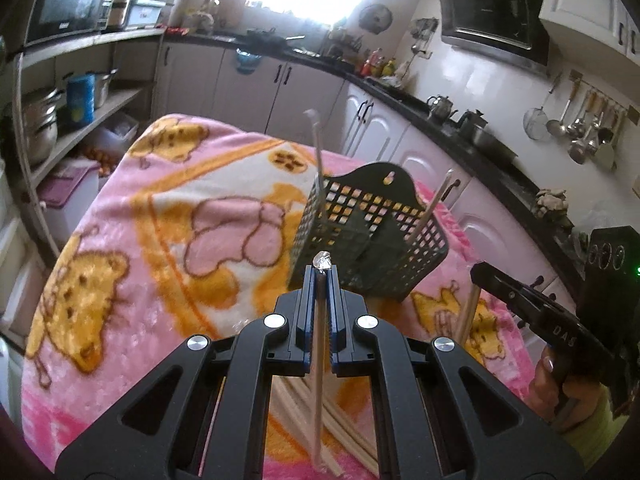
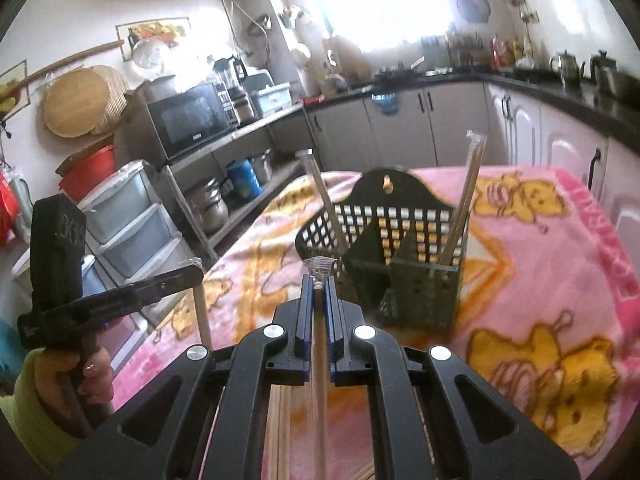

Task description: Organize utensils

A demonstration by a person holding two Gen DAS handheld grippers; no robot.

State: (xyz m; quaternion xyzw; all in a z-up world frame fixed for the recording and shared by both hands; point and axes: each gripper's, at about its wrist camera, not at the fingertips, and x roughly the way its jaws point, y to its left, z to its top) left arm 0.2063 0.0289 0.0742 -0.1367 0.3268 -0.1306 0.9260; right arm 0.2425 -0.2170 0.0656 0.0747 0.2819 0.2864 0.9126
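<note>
A black mesh utensil basket point(image 1: 372, 236) point(image 2: 404, 272) stands on the pink bear-print blanket point(image 1: 168, 216) point(image 2: 560, 264). Two wrapped chopstick pairs lean in it, one at its left point(image 1: 319, 160) point(image 2: 326, 200) and one at its right point(image 1: 434, 204) point(image 2: 466, 192). My left gripper point(image 1: 321, 276) is shut on a wrapped chopstick pair point(image 1: 319, 360) whose lower end hangs free, short of the basket. My right gripper point(image 2: 319, 284) is shut on another wrapped chopstick pair point(image 2: 319, 380), also in front of the basket. Each gripper shows in the other's view point(image 1: 516, 296) point(image 2: 128, 292).
More chopsticks point(image 1: 348, 428) lie on the blanket below the grippers. A hand point(image 2: 92, 372) holds the left gripper's handle. Kitchen cabinets point(image 1: 280, 84) and a dark counter point(image 1: 500, 168) run behind the table. Shelves with pots point(image 1: 44, 124) and a microwave point(image 2: 188, 120) stand to the left.
</note>
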